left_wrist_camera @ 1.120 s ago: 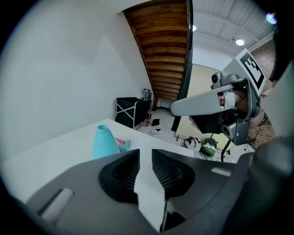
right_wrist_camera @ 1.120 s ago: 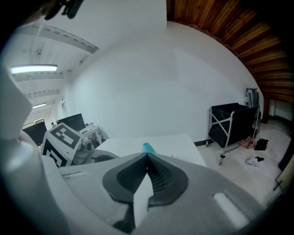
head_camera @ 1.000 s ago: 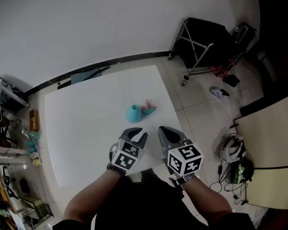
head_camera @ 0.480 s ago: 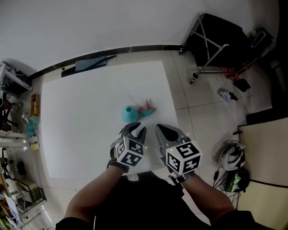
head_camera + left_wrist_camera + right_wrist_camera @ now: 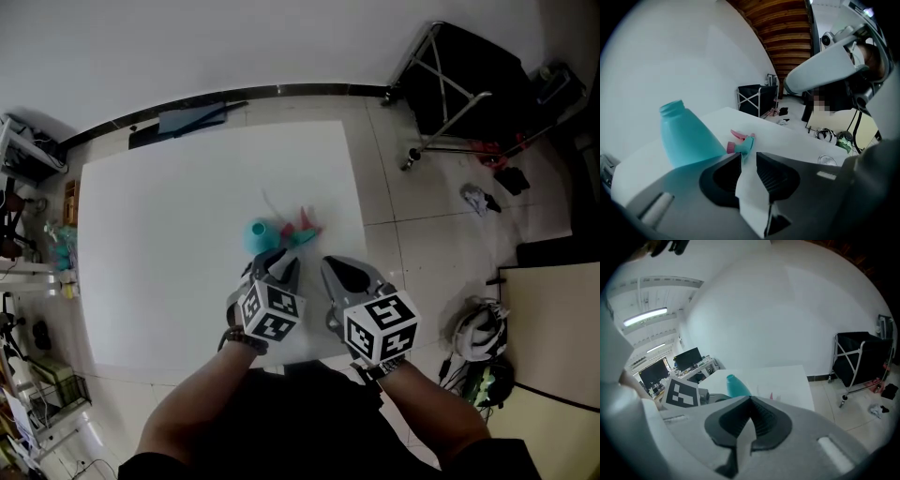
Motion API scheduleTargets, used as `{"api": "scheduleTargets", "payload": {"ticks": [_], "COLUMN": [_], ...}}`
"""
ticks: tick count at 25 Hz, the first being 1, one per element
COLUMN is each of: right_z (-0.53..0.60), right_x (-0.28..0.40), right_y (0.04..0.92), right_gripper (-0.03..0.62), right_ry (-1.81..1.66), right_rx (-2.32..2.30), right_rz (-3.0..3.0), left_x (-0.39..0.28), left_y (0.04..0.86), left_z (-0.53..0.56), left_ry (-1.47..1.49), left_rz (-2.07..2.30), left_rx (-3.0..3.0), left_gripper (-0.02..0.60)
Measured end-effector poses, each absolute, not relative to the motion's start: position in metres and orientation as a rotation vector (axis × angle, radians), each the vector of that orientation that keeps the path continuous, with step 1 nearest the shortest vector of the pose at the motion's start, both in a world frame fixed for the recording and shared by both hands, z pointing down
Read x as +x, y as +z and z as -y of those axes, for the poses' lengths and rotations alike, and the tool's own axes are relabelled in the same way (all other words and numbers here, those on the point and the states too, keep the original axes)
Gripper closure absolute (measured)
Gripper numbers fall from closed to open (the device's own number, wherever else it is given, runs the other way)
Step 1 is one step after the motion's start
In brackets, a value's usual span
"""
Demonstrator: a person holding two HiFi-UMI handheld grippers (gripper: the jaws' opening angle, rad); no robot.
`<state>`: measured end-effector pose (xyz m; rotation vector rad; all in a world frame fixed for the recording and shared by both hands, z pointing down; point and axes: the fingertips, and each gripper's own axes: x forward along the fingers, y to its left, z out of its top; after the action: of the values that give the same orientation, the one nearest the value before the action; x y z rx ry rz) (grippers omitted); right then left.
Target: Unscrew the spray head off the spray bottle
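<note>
A teal spray bottle (image 5: 256,234) stands upright on the white table (image 5: 159,244) with its neck bare. Its pink and teal spray head (image 5: 303,225) lies on the table just right of it, apart from the bottle. My left gripper (image 5: 279,261) hovers right in front of the bottle, its jaws a little apart with nothing between them. In the left gripper view the bottle (image 5: 686,138) and the spray head (image 5: 740,143) lie just beyond the left gripper (image 5: 749,158). My right gripper (image 5: 337,272) is shut and empty, to the right of the left one. The right gripper view shows the bottle (image 5: 737,386) past the right gripper (image 5: 750,401).
The table's right edge runs close to the spray head, with tiled floor beyond. A black folding cart (image 5: 469,80) stands at the back right. A helmet (image 5: 478,330) and cables lie on the floor at the right. Cluttered shelves (image 5: 52,248) line the left side.
Both grippers have moved forward and down toward the bottle. The left one has closed the gap and now sits right at the bottle's near side.
</note>
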<state>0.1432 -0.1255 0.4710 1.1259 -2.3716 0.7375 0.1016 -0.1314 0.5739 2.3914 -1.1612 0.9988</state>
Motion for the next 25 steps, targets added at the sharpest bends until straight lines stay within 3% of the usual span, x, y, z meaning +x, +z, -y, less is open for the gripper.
{"api": "scheduleTargets", "payload": {"ticks": [16, 25], "right_z": [0.137, 0.138], "right_x": [0.148, 0.151], "right_y": [0.487, 0.489], "right_gripper": [0.603, 0.603], "right_ry": [0.776, 0.786], "right_rx": [1.075, 1.065], "right_rz": [2.358, 2.359], "left_x": [0.102, 0.101], "left_y": [0.604, 0.609], "left_z": [0.146, 0.146], "left_ry": [1.065, 1.077], "left_rz": [1.167, 1.169], "left_rx": [2.3, 2.277], "left_gripper": [0.479, 0.543]}}
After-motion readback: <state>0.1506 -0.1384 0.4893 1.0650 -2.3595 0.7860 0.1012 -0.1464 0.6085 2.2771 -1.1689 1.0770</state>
